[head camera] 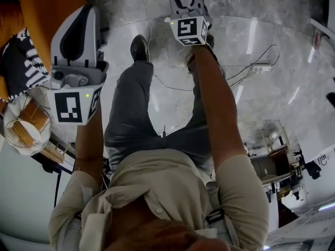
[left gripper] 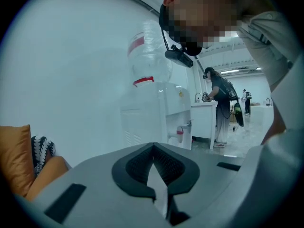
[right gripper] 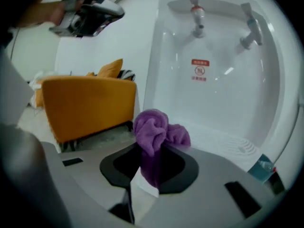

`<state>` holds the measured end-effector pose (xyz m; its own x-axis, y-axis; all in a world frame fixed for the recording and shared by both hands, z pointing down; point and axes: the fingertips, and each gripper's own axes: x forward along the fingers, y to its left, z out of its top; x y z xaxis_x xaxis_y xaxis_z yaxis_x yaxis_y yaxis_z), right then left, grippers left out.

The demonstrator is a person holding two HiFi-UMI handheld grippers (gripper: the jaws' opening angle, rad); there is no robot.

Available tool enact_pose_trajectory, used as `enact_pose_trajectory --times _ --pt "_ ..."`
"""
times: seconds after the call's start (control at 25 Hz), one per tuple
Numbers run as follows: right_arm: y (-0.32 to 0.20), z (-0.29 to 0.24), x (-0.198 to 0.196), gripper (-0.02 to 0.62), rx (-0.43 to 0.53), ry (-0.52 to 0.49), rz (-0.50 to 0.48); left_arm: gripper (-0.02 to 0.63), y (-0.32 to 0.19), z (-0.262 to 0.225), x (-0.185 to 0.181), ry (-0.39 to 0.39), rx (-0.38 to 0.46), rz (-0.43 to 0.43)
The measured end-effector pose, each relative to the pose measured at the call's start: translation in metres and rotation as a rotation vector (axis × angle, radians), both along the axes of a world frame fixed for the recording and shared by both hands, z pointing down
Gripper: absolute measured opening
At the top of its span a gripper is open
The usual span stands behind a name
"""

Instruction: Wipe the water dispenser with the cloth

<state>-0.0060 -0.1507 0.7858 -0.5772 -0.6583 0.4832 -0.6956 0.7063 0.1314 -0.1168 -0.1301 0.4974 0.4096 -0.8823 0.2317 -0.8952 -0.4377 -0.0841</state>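
When checked along own jaws, found R gripper [right gripper: 152,148] clenched on cloth [right gripper: 153,126]: purple, terry-soft, bunched in rounded folds, poking up btwn jaws. Held close before dispenser [right gripper: 209,99]: white glossy moulded plastic, recessed bay w/ two taps [right gripper: 195,15] up top (one red, one blue), ribbed drip grille [right gripper: 240,146] at base. Found L gripper [left gripper: 153,148] closed tight, tips meeting, nothing btwn ribbed black pads [left gripper: 135,167]; pointed at same dispenser from well apart, clear bottle [left gripper: 147,56] on top. Noted orange sofa [right gripper: 85,103] beside, smooth upholstery.
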Motion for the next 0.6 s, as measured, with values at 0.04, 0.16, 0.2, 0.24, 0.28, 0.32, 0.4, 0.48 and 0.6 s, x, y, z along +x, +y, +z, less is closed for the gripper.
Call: enact_pose_trajectory --times 0.04,0.16,0.2,0.24,0.28,0.32,0.4,0.48,0.6 --pt "-0.001 0.015 0.013 0.095 0.0 0.039 -0.004 0.015 0.001 0.005 0.0 -0.008 0.001 0.005" --pt "-0.023 0.065 0.077 0.097 -0.087 0.047 0.179 0.015 0.002 0.021 0.003 -0.034 0.001 0.028" --pt "-0.036 0.078 0.109 0.097 -0.125 0.018 0.301 0.015 0.0 0.025 0.006 -0.033 0.003 0.029" --pt "-0.052 0.087 0.143 0.097 -0.147 -0.013 0.425 0.015 -0.001 0.028 0.009 -0.032 0.009 0.032" --pt "-0.067 0.092 0.173 0.097 -0.152 -0.039 0.528 0.015 -0.001 0.032 0.012 -0.035 0.014 0.039" --pt "-0.078 0.095 0.194 0.097 -0.145 -0.057 0.596 0.015 0.001 0.037 0.013 -0.042 0.018 0.049" --pt "-0.086 0.101 0.203 0.095 -0.124 -0.074 0.635 0.015 0.003 0.047 0.016 -0.047 0.025 0.06" --pt "-0.076 0.115 0.178 0.095 -0.138 -0.099 0.609 0.015 0.003 0.056 0.019 -0.04 0.028 0.061" --pt "-0.046 0.138 0.092 0.097 -0.207 -0.159 0.472 0.015 0.001 0.071 0.027 -0.039 0.025 0.077"
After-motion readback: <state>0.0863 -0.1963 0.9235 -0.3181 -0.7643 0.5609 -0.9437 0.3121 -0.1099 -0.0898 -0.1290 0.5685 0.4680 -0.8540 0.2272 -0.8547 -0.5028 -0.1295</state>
